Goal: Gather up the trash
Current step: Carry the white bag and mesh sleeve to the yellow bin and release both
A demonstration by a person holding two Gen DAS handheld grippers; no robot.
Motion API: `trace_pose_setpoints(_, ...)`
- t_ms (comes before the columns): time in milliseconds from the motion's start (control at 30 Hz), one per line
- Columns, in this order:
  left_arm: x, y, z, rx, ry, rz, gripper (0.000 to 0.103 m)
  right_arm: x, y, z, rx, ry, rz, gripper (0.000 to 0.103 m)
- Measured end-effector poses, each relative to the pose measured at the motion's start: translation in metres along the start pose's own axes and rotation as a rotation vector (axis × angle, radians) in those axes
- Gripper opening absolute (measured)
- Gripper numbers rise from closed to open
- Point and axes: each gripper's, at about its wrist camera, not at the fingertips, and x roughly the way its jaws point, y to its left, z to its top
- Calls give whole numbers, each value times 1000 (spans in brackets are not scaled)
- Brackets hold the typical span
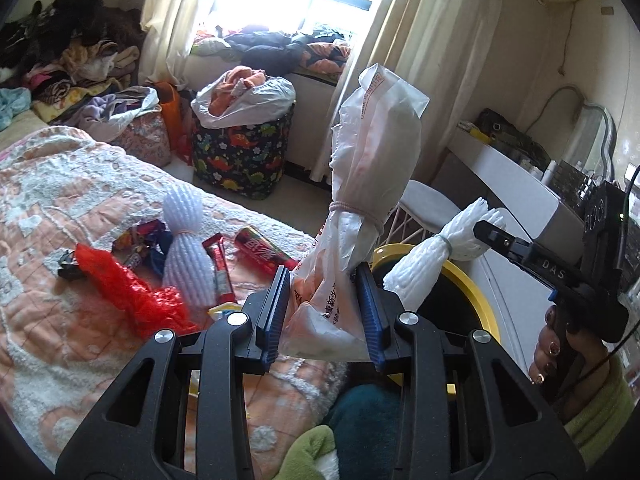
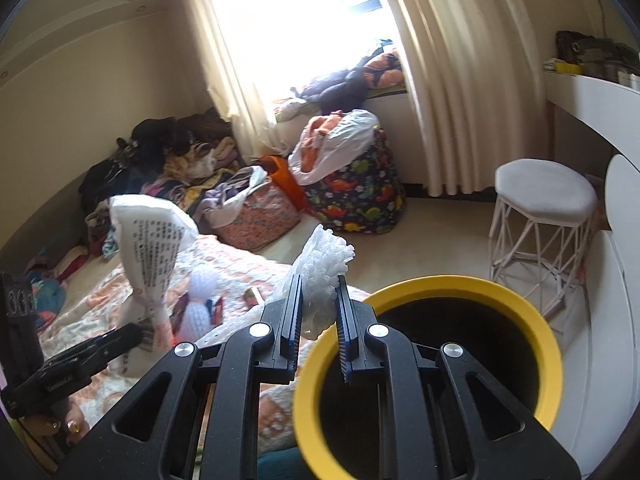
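The left hand-held gripper [image 1: 324, 304] is pinching a white plastic bag [image 1: 372, 152], tied at its middle with a band, between its blue pads; the bag is standing upright above the edge of the bed [image 1: 60, 208]. The right hand-held gripper [image 2: 318, 312] is pinching a white foam net [image 2: 324, 264], also banded at the middle, and is holding it just beside the rim of the yellow bin [image 2: 460, 284], seemingly not yet over the opening, though the fisheye makes that hard to judge. In the left wrist view the net is hanging over the near side of that bin. More trash is lying on the bed's quilt: a second foam net [image 1: 186, 256], a crumpled red bag [image 1: 132, 292], a red wrapper [image 1: 220, 272] and a red tube [image 1: 264, 250]. A white stool [image 2: 544, 196] is standing behind the bin.
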Motion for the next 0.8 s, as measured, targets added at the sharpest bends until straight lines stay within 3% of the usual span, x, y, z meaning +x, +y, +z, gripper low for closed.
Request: trace_pose_setpoints(800, 75, -56, -12, 82, 145, -72, 27, 20, -98, -15, 141, 97, -277, 15)
